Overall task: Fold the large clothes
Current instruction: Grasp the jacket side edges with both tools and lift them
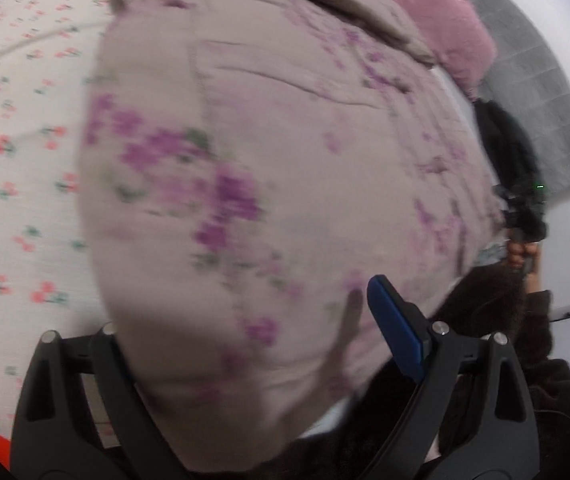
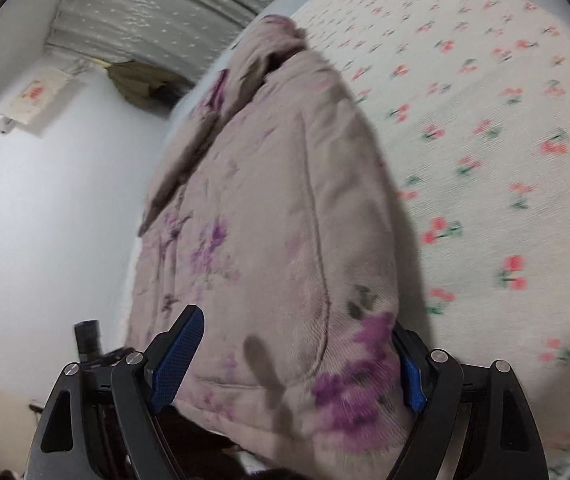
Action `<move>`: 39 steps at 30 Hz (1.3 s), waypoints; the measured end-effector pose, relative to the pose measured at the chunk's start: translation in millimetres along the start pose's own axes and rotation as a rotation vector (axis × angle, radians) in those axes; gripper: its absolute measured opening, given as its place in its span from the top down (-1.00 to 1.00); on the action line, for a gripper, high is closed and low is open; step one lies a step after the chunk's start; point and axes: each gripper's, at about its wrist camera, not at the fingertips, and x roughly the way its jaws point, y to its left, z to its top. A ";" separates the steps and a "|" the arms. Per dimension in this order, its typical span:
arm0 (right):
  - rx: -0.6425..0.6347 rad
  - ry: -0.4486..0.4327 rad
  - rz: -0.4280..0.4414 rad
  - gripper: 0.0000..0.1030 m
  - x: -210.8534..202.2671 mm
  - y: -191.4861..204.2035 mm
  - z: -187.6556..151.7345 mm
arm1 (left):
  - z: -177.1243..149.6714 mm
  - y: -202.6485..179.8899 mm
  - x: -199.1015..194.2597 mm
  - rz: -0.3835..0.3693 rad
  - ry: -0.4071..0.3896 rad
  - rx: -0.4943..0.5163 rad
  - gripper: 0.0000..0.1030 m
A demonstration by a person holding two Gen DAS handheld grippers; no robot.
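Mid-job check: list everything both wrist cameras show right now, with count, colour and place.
quilt: one, beige with purple flowers, bulky, on the bed, between both grippers' jaws
bed sheet: one, white with small red flowers, under the quilt
pillow: one, pink, at the bed's far end
headboard: one, grey, padded, behind the pillow
wall: white, beside the bed
left gripper: black, blue pads, jaws wide around a quilt edge
right gripper: black, blue pads, jaws wide around a quilt edge

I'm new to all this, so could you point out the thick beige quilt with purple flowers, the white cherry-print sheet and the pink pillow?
Beige quilt (image 2: 269, 208): right wrist view, its middle.
Cherry-print sheet (image 2: 485, 120): right wrist view, bare part.
Pink pillow (image 1: 445, 20): left wrist view, its face.
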 end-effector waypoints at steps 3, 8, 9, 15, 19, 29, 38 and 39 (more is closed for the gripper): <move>-0.016 0.033 0.008 -0.51 5.8 6.4 1.0 | -1.5 0.5 1.7 -0.072 -0.036 -0.033 -0.73; 0.030 0.075 0.022 0.45 17.5 16.3 4.9 | 2.0 15.3 -0.7 -0.102 -0.061 -0.162 0.42; 0.014 0.059 0.015 0.47 14.2 23.1 5.1 | 2.2 16.6 -3.7 -0.122 -0.077 -0.186 0.50; -0.112 -0.064 0.086 0.57 -22.2 87.3 13.2 | 5.8 -24.4 -45.3 -0.111 -0.260 -0.084 0.60; -0.148 -0.132 0.108 0.61 -43.0 121.5 20.2 | 10.0 -48.8 -86.2 -0.122 -0.404 -0.041 0.63; -0.231 -0.272 0.208 0.64 -104.2 179.2 0.9 | -18.7 -77.8 -190.4 -0.175 -0.654 0.058 0.65; -0.380 -0.378 0.195 0.64 -180.2 231.2 -38.1 | -38.8 -101.3 -249.9 -0.174 -0.721 0.171 0.63; -0.379 -0.382 0.185 0.64 -181.2 232.5 -36.1 | -34.4 -97.5 -248.2 -0.166 -0.720 0.156 0.63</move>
